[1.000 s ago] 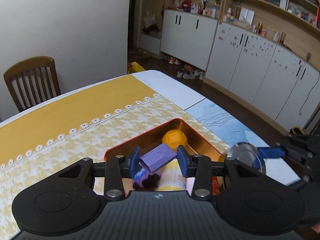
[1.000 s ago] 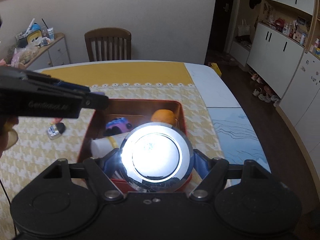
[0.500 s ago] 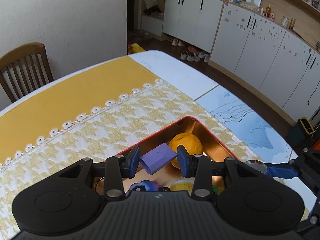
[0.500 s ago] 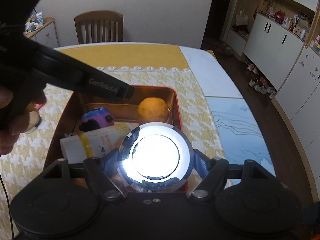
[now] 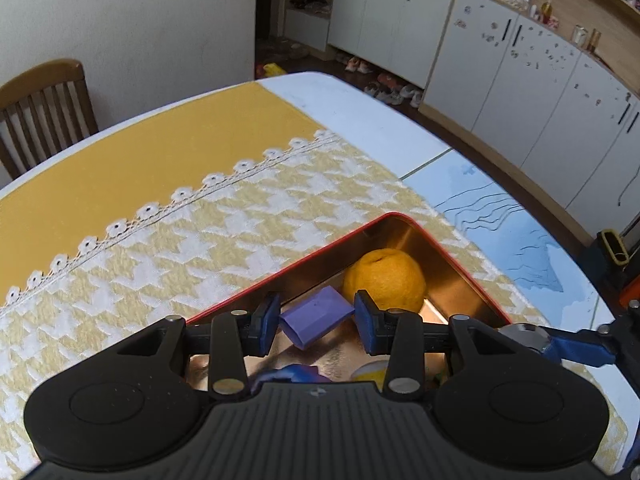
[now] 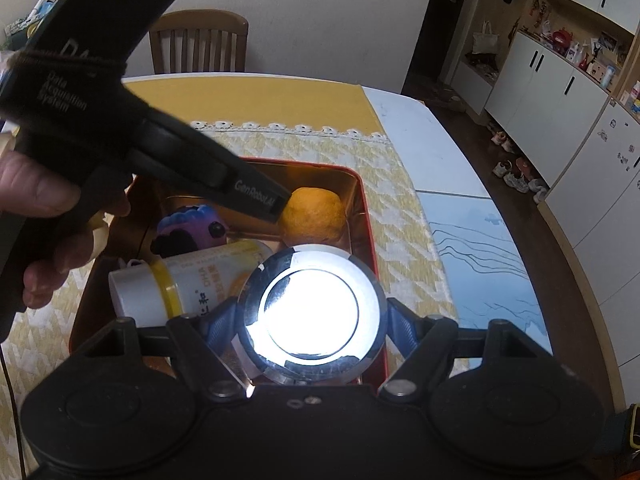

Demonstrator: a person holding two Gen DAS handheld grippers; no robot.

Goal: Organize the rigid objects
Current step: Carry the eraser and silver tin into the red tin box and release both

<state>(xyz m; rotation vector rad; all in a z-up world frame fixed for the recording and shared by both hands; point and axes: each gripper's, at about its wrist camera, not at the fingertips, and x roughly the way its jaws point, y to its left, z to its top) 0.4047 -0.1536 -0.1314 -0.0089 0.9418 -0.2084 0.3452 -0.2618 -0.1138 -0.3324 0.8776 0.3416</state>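
A red-rimmed metal tin (image 5: 460, 268) (image 6: 360, 216) sits on the houndstooth cloth. Inside lie an orange (image 5: 384, 280) (image 6: 314, 214), a purple toy (image 6: 188, 228) and a white bottle with a yellow band (image 6: 180, 284). My left gripper (image 5: 316, 322) is shut on a small purple block (image 5: 316, 316), low over the tin beside the orange. In the right wrist view the left gripper's body (image 6: 152, 152) reaches in over the tin. My right gripper (image 6: 312, 316) is shut on a shiny round metal can (image 6: 312, 312) above the tin's near end.
A wooden chair (image 6: 198, 42) (image 5: 40, 112) stands at the table's far side. White cabinets (image 5: 520, 80) line the wall to the right. The table's blue patterned edge (image 6: 480, 260) lies right of the tin. A person's hand (image 6: 44, 200) holds the left gripper.
Both grippers have sunk toward the tin with their loads. The left gripper has come further in over the tin, near the orange. Neither grip has altered.
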